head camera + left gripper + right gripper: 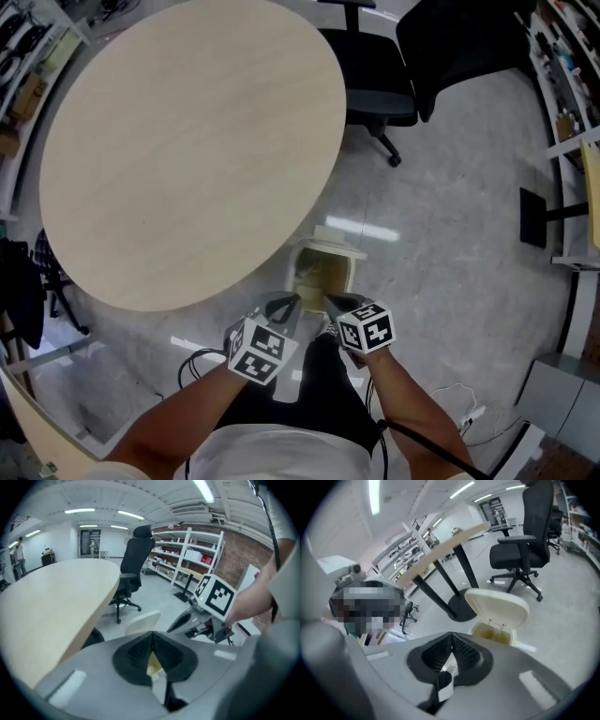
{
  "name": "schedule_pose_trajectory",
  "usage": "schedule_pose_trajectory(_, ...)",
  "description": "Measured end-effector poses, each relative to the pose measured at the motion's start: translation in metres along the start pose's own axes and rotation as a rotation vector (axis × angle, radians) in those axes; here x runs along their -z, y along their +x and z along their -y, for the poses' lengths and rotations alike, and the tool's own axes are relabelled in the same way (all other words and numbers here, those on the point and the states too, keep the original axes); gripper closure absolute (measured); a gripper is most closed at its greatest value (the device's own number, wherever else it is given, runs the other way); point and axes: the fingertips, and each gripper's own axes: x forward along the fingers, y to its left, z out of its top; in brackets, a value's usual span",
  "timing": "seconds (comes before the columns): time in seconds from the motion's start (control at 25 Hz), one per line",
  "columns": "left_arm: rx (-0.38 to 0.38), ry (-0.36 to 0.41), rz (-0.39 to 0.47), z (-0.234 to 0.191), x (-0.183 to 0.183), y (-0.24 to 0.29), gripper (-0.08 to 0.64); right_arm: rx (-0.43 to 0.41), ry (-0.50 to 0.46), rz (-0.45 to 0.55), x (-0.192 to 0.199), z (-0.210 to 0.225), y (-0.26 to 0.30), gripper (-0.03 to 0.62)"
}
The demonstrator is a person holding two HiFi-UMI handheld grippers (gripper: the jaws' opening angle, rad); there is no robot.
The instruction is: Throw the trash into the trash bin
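Head view shows trash bin (352, 270) beside table (187, 141) edge.

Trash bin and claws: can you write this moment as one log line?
trash bin: lid open, beside round table | left claw: shut, aimed at bin | right claw: shut, aimed at bin

Object counts, all three views.
One round table (187, 141); one trash bin (349, 272), with one lid (337, 240); two black office chairs, near chair (370, 80) and far chair (459, 42); two grippers, left gripper (286, 302) and right gripper (336, 302); two marker cubes (261, 352), one per gripper; two forearms (412, 398); one black floor stand (532, 217). Loose trash pieces: can't count.
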Motion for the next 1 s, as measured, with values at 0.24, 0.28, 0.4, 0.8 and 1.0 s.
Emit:
schedule_pose_trajectory(0.24, 0.031, 0.074, 0.131, 0.012, -0.07, -0.051, 0.551, -0.001, -0.022, 0.215, -0.065, -0.04, -0.087, 0.589)
schedule_pose_trajectory(0.28, 0.036, 0.092, 0.151, 0.012, -0.083, -0.061, 0.551, 0.008, -0.026, 0.252, -0.076, -0.045, -0.102, 0.589)
schedule_pose_trajectory(0.4, 0.055, 0.108, 0.198, 0.012, -0.109, -0.096, 0.551, 0.031, -0.004, 0.375, -0.103, -0.068, -0.145, 0.589)
schedule_pose_trajectory(0.8, 0.14, 0.19, 0.421, 0.02, -0.181, -0.201, 0.551, 0.187, -0.023, 0.722, -0.155, -0.13, -0.25, 0.589)
schedule_pose_trajectory(1.0, 0.161, 0.209, 0.453, 0.018, -0.191, -0.213, 0.551, 0.247, -0.068, 0.8, -0.168, -0.153, -0.269, 0.589)
